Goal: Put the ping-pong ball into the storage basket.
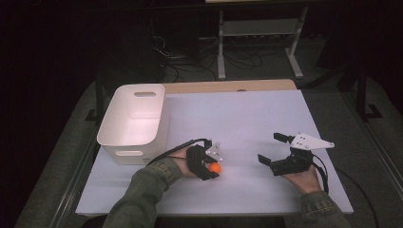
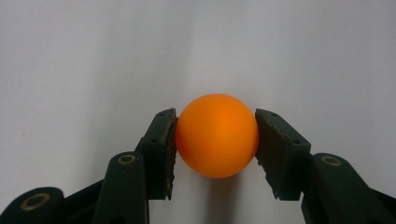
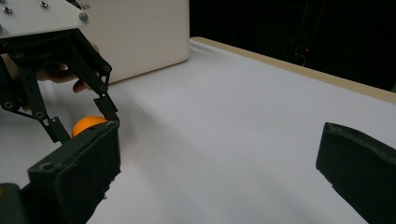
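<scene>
On table [image 1: 247, 123], one orange ball [image 2: 217, 135]

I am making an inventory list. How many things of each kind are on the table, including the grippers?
Ball: 1, orange, clamped in the left gripper
Bin: 1, white
Grippers: 2, left one and right gripper, which is open
Total: 4

White table [image 1: 247, 123]: cream bin [image 1: 133, 121] at left edge, orange ball [image 1: 215, 168] near front, on surface.
</scene>
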The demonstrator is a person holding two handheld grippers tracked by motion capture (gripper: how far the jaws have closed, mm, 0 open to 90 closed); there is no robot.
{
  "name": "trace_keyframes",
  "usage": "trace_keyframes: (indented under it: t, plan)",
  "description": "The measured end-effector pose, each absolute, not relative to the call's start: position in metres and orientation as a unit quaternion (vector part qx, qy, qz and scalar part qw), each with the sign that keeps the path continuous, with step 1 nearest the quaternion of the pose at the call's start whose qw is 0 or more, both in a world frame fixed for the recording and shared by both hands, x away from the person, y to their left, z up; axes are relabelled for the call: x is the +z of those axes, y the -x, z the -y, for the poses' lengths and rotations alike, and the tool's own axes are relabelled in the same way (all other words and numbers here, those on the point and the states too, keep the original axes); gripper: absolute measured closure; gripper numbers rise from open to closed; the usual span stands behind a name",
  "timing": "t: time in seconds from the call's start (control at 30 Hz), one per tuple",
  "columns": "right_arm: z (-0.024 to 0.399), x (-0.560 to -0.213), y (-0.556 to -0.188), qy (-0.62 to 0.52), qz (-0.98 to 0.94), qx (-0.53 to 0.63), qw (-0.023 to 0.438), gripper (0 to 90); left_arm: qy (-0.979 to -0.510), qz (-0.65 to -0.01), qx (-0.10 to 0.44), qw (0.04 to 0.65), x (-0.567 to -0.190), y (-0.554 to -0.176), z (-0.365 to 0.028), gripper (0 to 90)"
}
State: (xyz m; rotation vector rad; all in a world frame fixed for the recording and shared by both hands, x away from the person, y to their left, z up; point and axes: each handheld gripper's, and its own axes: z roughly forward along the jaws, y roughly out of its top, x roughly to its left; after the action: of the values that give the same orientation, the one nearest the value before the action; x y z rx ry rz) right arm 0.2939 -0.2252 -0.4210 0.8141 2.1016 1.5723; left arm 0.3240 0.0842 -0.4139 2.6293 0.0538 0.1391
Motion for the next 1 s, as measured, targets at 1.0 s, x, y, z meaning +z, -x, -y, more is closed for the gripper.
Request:
trace_keyframes:
  t: [1.0]
  plan:
    - [0.226, -0.421, -0.293, -0.29, -0.75, 0.561, 0.196, 0.0, -0.969, -0.01, 0.059, 0.241, -0.376, -0.32, -0.089, 50.5]
